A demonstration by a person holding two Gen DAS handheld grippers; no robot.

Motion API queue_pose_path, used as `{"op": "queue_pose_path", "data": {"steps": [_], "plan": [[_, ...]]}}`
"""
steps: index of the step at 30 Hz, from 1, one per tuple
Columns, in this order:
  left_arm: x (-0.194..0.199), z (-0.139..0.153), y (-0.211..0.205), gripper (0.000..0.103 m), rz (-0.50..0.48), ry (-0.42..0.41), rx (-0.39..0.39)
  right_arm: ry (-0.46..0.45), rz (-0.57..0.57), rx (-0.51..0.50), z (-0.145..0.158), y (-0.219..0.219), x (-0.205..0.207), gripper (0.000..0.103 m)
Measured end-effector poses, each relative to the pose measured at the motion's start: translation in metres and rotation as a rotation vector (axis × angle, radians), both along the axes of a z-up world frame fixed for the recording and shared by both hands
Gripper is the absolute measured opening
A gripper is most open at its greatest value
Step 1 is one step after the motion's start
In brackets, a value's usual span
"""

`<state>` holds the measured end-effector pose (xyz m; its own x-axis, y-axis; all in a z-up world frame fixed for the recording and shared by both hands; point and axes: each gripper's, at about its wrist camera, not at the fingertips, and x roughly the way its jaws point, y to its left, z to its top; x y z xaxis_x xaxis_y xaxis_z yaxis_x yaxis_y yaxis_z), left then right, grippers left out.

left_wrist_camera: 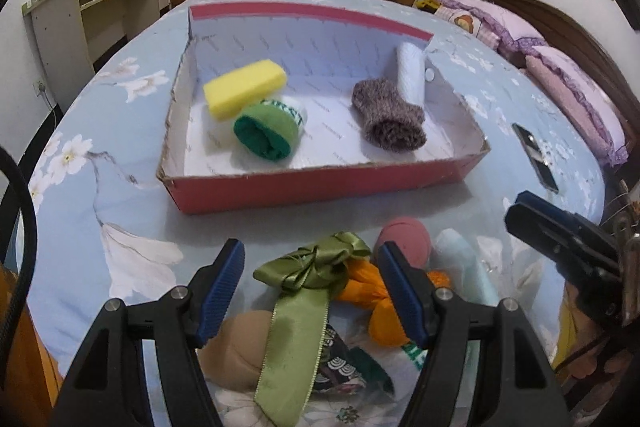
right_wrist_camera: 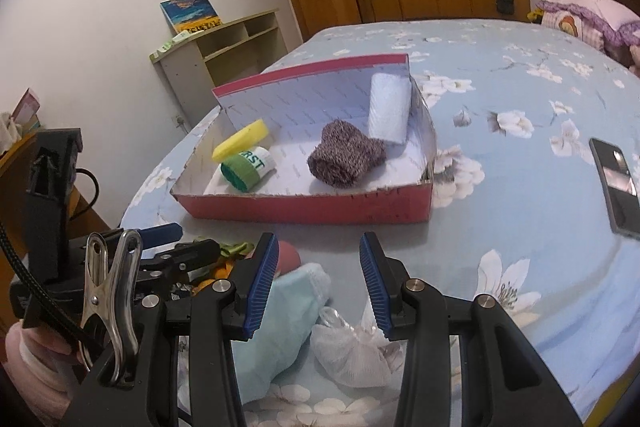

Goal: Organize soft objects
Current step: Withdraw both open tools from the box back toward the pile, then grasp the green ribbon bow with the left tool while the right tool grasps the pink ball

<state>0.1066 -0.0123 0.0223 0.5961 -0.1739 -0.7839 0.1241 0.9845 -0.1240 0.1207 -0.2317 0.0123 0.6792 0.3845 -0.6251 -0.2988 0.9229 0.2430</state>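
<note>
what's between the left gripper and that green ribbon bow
Nothing visible. The green ribbon bow lies on top of the pile, in the gap of the open left gripper, with no item covering it.

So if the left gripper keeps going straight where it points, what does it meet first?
Most likely the green satin ribbon bow lying between the open fingers of the left gripper, with the orange cloth beside it; depth is uncertain.

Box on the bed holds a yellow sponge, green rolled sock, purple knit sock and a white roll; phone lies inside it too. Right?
Not the phone. The right wrist view shows it on the bedspread, outside the red box. The sponge, green sock, knit sock and white roll are inside.
</note>
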Motion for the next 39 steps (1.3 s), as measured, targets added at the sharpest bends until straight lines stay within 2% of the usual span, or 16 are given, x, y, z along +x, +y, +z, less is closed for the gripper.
{"op": "queue_pose_path", "data": {"steps": [3, 9, 12, 14, 16, 20, 27, 32, 39], "plan": [[0.004, -0.006, 0.001, 0.070, 0.023, 0.013, -0.014, 0.015, -0.009, 0.015, -0.004, -0.003, -0.002, 0.043], [0.009, -0.017, 0.008, 0.057, 0.036, 0.046, -0.055, 0.033, -0.029, 0.018, -0.011, -0.007, -0.002, 0.043], [0.011, -0.022, 0.008, 0.045, 0.030, 0.058, -0.079, 0.051, -0.023, 0.024, -0.017, -0.006, -0.001, 0.043], [0.011, -0.021, 0.009, 0.032, 0.030, 0.042, -0.096, 0.060, -0.018, 0.022, -0.019, -0.004, 0.001, 0.043], [0.011, -0.022, 0.009, 0.024, 0.023, 0.042, -0.108, 0.056, -0.015, 0.012, -0.019, -0.003, 0.000, 0.043], [0.010, -0.019, 0.015, 0.015, 0.035, 0.046, -0.152, 0.057, -0.010, 0.007, -0.019, -0.001, 0.001, 0.043], [0.000, 0.003, 0.032, 0.013, 0.084, -0.042, -0.150, 0.035, 0.003, -0.035, -0.009, 0.006, 0.004, 0.043], [-0.003, 0.010, 0.043, 0.013, 0.114, -0.068, -0.142, 0.008, 0.024, -0.116, 0.005, 0.016, 0.013, 0.043], [-0.012, 0.017, 0.054, 0.013, 0.136, -0.091, -0.157, 0.033, 0.074, -0.110, 0.008, 0.039, 0.022, 0.043]]}}
